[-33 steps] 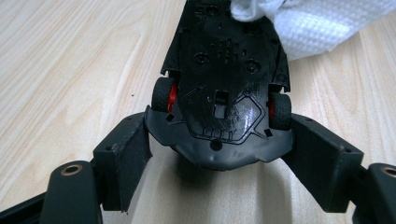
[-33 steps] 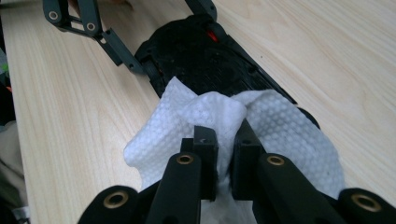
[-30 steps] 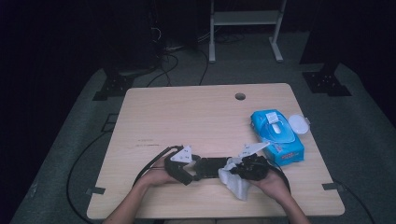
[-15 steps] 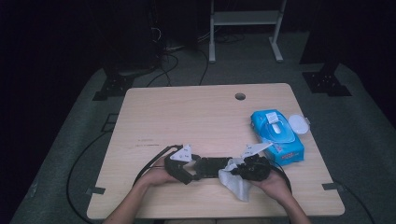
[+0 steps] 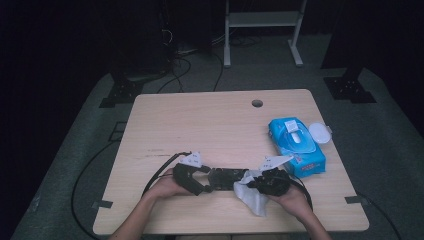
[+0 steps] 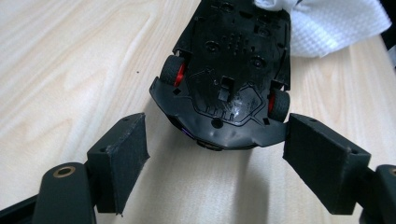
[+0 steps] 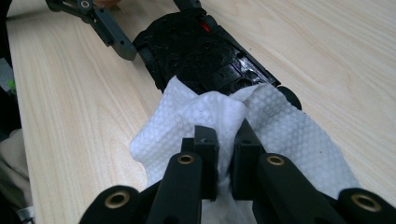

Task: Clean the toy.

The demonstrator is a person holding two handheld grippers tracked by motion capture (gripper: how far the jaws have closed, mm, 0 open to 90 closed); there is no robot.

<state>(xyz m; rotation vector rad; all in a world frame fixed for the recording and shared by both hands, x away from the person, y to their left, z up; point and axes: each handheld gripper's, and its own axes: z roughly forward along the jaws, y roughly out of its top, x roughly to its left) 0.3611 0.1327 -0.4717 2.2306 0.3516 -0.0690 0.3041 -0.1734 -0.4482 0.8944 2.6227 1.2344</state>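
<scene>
While belly-up, the toy car lies lengthwise between both grippers.

Toy car front under wipe, cut off.

High view dim, dark surroundings; claw views bright, sharp, soft shadows.

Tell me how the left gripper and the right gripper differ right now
The left gripper is open, its jaws spread either side of the upturned toy car's end without touching it; the right gripper is shut on the white wipe. The left gripper holds nothing, while the right gripper presses the wipe against the car's underside. Both are black, hand-held, and meet at the car from opposite ends.
</scene>
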